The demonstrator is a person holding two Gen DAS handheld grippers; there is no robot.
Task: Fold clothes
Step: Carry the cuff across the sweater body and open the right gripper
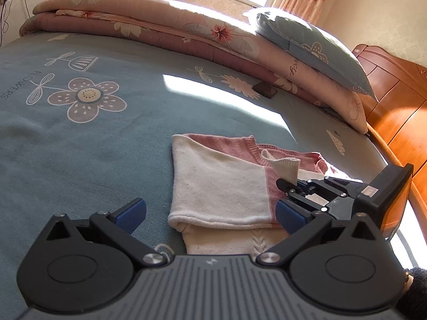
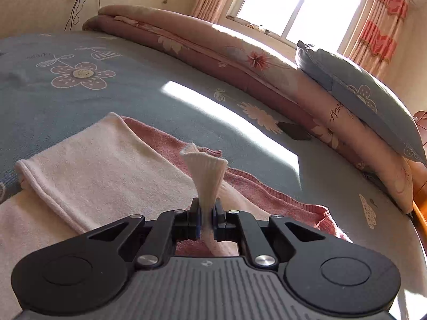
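Observation:
A pink and cream knitted sweater [image 1: 221,184] [image 2: 106,165] lies partly folded on the blue bedspread [image 1: 80,144] [image 2: 149,98]. My right gripper [image 1: 289,186] [image 2: 206,213] is shut on the sweater's cream ribbed cuff [image 1: 284,166] [image 2: 205,170], which fans out above its blue pads. In the left wrist view it reaches in from the right, over the sweater's pink part. My left gripper [image 1: 210,214] stands open, low over the near cream fold, with nothing pinched between its blue pads [image 1: 132,213].
A folded floral quilt [image 1: 149,26] [image 2: 202,42] and a blue pillow [image 1: 315,50] [image 2: 363,93] lie along the bed's far side. A small dark object [image 1: 264,90] [image 2: 293,131] rests near the quilt. A wooden headboard [image 1: 395,101] stands at the right. Window and curtains behind.

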